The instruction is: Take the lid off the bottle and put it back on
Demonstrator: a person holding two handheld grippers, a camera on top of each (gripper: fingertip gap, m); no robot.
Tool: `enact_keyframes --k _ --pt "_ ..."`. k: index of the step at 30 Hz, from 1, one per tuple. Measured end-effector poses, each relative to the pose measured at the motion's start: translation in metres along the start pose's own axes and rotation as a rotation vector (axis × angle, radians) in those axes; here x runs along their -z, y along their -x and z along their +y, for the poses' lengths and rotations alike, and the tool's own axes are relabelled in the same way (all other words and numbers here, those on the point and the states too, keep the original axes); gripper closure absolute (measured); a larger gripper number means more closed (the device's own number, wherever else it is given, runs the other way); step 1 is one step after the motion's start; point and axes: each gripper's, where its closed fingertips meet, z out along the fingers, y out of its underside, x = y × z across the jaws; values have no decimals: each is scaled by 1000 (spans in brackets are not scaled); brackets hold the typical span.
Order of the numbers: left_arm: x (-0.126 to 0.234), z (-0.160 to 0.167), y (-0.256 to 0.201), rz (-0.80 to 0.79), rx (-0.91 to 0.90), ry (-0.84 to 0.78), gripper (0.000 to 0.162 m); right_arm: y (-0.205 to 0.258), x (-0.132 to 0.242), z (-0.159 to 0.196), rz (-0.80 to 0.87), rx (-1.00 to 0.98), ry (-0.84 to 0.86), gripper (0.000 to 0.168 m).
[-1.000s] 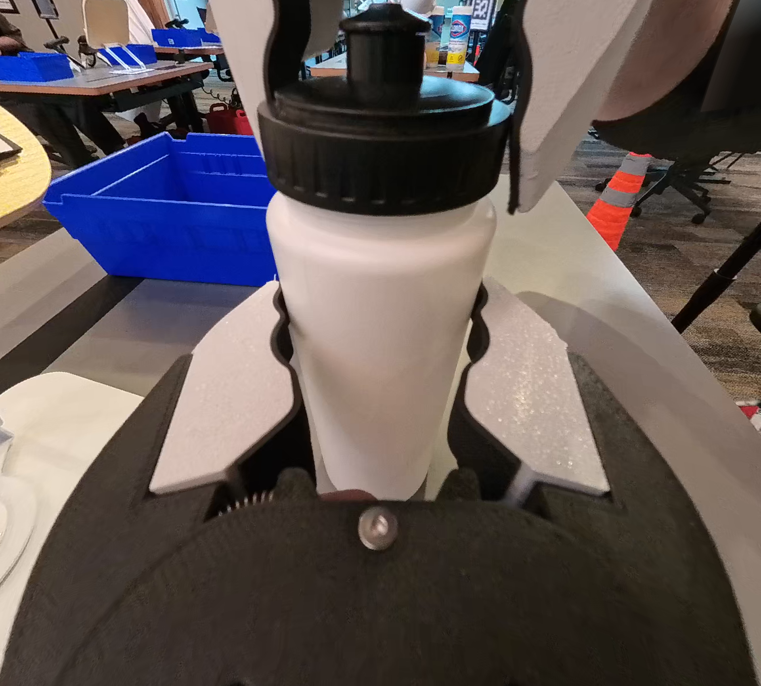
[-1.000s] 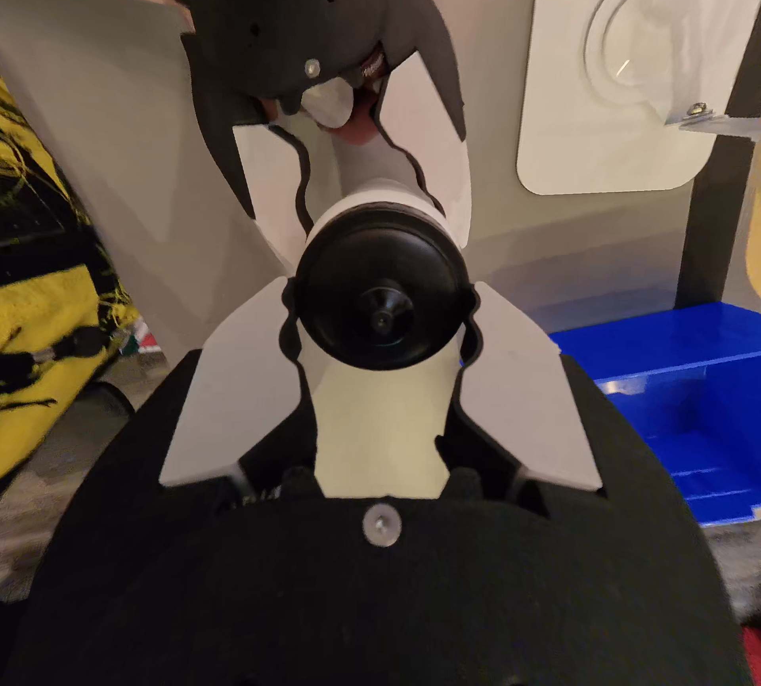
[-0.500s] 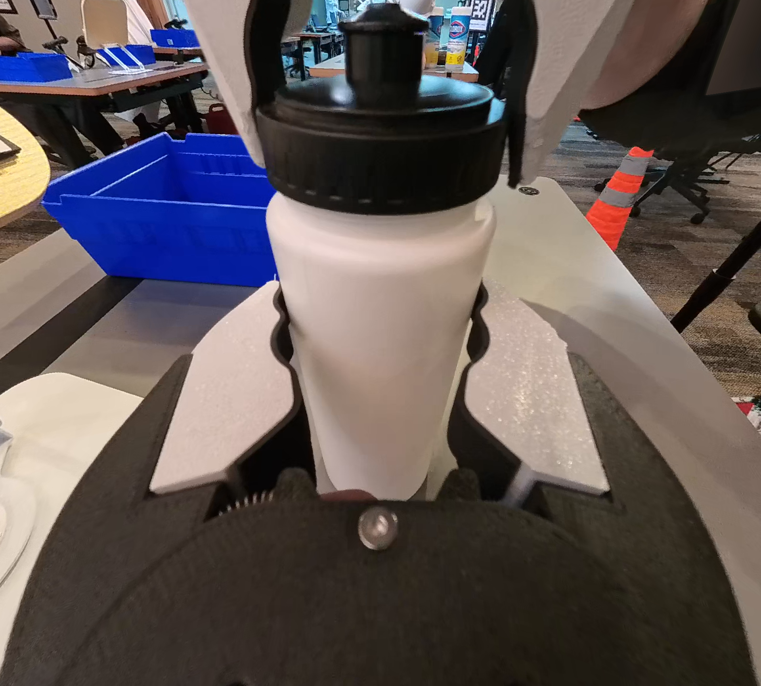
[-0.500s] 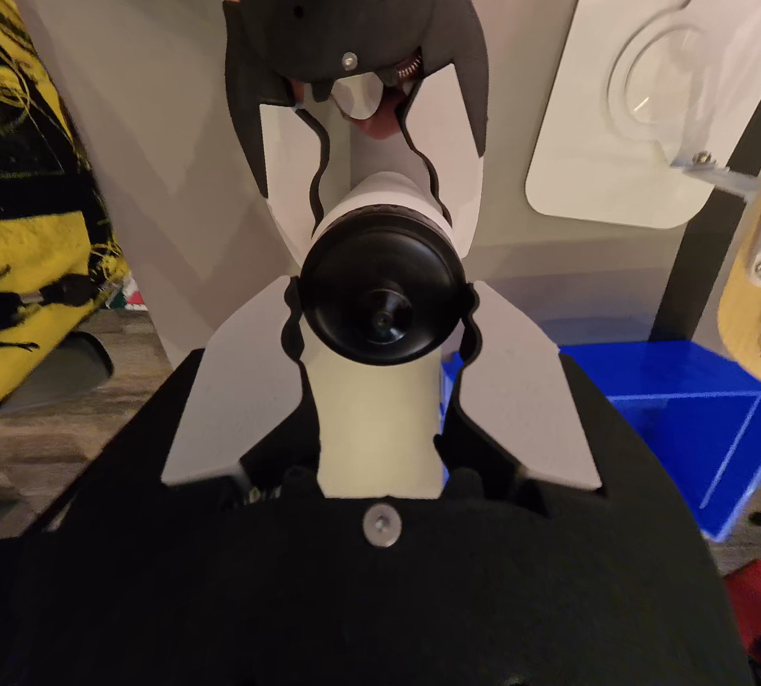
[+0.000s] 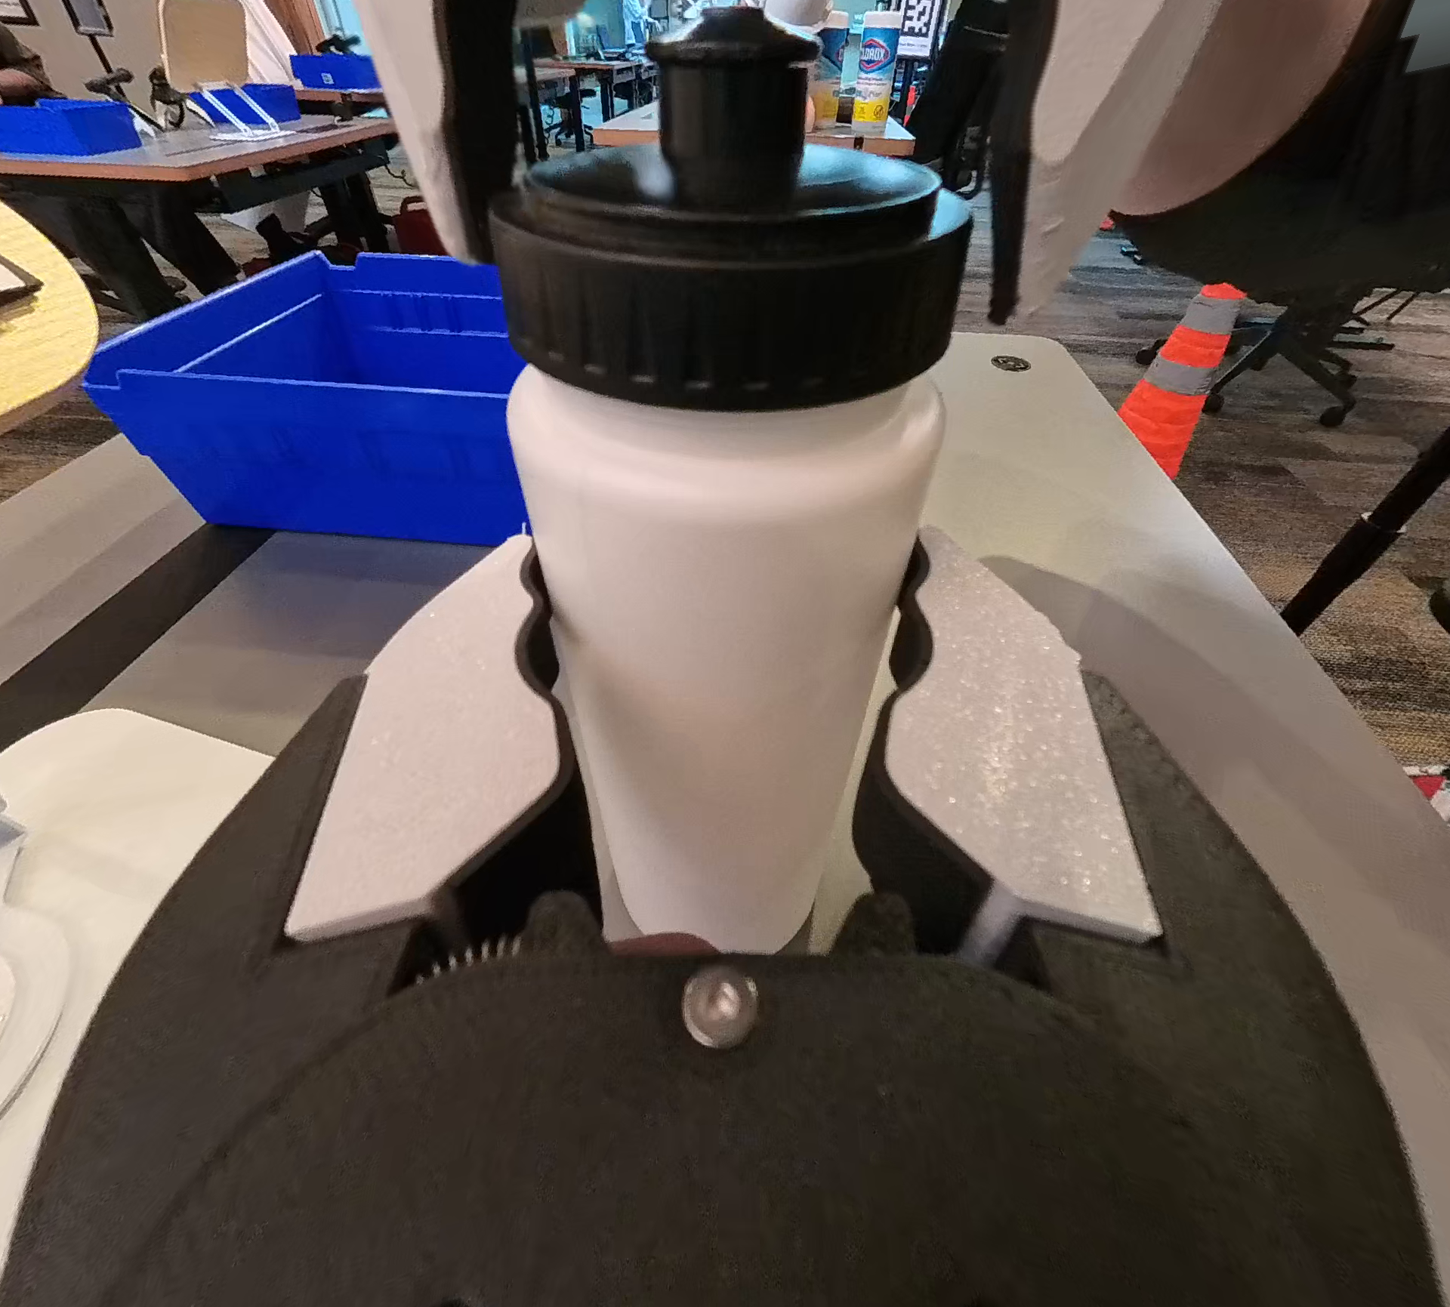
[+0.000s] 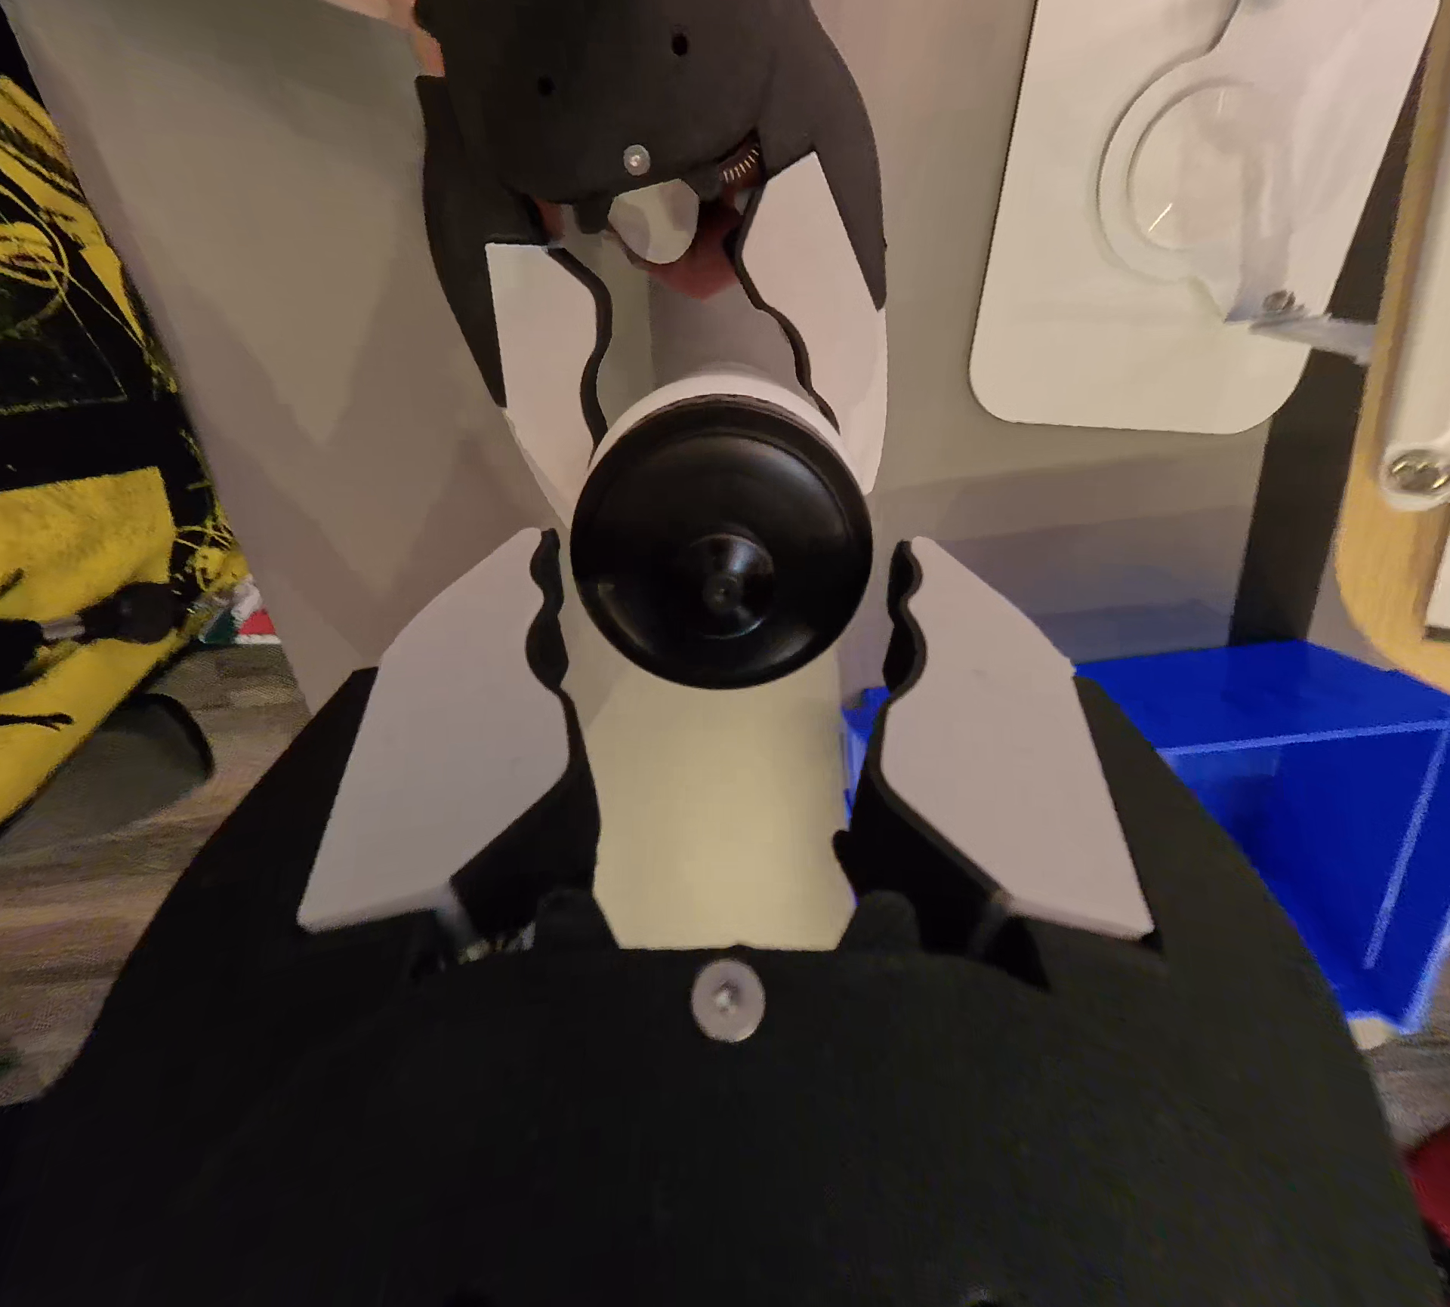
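Observation:
A white bottle (image 5: 722,642) with a black screw lid (image 5: 730,296) stands upright on the grey table (image 5: 1059,485). My left gripper (image 5: 722,563) is shut on the bottle's body. My right gripper (image 5: 737,285) comes down from above, with its fingers (image 5: 471,93) on either side of the lid. In the right wrist view I look straight down on the lid (image 6: 720,544). My right gripper (image 6: 722,587) is open, with a small gap between each finger and the lid. The lid sits on the bottle (image 6: 710,799). The left gripper (image 6: 710,359) shows beyond it.
A blue bin (image 5: 314,406) stands behind the bottle to the left and also shows in the right wrist view (image 6: 1255,759). A white tray (image 6: 1098,171) with a clear plastic piece lies on the table. An orange cone (image 5: 1177,375) and office chairs stand on the floor at the right.
My right gripper's fingers were tight on the lid and have spread apart, letting go of it. The right gripper has also turned. The left gripper and bottle have not moved.

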Motion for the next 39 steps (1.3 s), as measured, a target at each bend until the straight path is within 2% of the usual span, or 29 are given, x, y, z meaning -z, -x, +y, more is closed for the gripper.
enact_keyframes --k 8,12,16,18,23,27,32,35,39 --pt "0 0 0 6 -2 3 78 0 -5 8 0 179 110 93" --pt "0 0 0 7 -1 6 78 0 -6 9 -6 109 103 93" --pt "0 0 0 5 0 5 78 2 -6 9 10 -120 83 93" --pt "-1 0 -1 7 -8 9 78 4 -6 9 45 -161 78 93" --pt "-1 0 -1 4 -6 11 78 1 1 6 15 -60 32 89" --pt "-1 0 -1 6 -3 8 78 0 6 0 2 94 3 94" --pt "-1 0 -1 7 -5 8 78 1 -7 6 13 189 87 92" --pt "-1 0 -1 8 -4 6 78 1 -8 6 19 147 93 92" --pt "-2 0 0 5 6 6 78 1 -7 6 10 -97 88 92"
